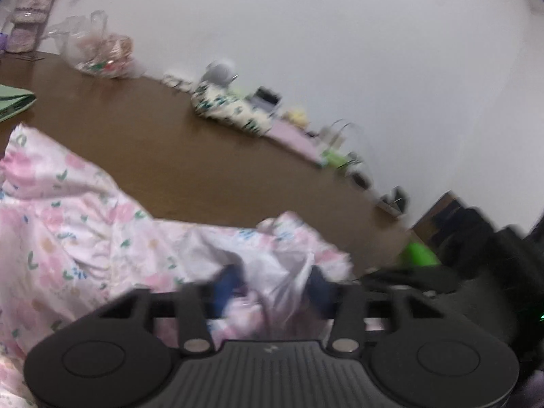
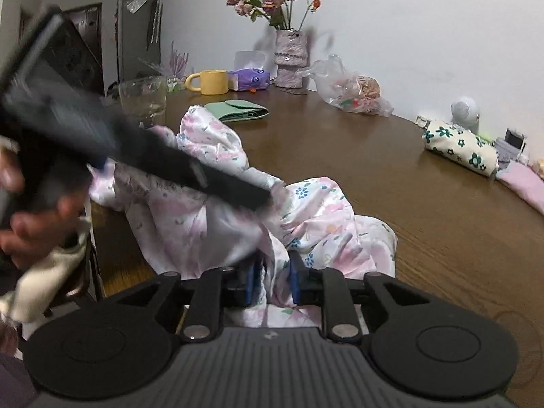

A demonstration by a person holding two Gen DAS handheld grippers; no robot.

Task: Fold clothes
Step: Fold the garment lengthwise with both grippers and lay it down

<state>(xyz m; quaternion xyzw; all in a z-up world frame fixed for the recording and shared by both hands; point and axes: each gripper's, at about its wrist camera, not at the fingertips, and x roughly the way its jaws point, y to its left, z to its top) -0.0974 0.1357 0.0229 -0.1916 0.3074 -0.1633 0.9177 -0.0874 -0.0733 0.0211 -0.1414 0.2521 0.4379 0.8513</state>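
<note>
Satin garment: a pale pink floral piece of clothing (image 2: pixel 210 204), glossy and crumpled, heaped on the near part of the brown wooden worktop (image 2: pixel 391 183), its bulk rising toward 11 o'clock in the right wrist view; in the left wrist view the same cloth (image 1: pixel 68 224) fills the 9 o'clock side.
Right tool: right tool (image 2: pixel 273 284) at 6 o'clock of its own view, blue pads a narrow way apart with a fold of the garment running up between them; the cloth fills the gap and the pads look pressed against it.
Left tool: left tool (image 1: pixel 272 287) at 6 o'clock of its own view, blurred, blue-padded fingers (image 1: pixel 229 285) set wider apart, a bunch of white and pink cloth between them; whether the pads press on it I cannot tell.
Left tool from the right side: its dark body (image 2: pixel 136 149) crosses from 10 o'clock toward the centre, its tip buried in the garment; a person's hand (image 2: pixel 30 224) holds it at 9 o'clock.
Folded item: a green folded cloth (image 2: pixel 238 110) lies flat on the worktop at 12 o'clock, just beyond the garment.
Far edge: yellow mug (image 2: pixel 209 81), clear glass (image 2: pixel 144 97), purple tissue pack (image 2: pixel 250 80), vase of dried roses (image 2: pixel 289 57) at 12 o'clock, plastic bag of snacks (image 2: pixel 353 91) at 1 o'clock.
Right side: flower-print pouch (image 2: pixel 459 148) at 2 o'clock near the white wall (image 2: pixel 425 34).
</note>
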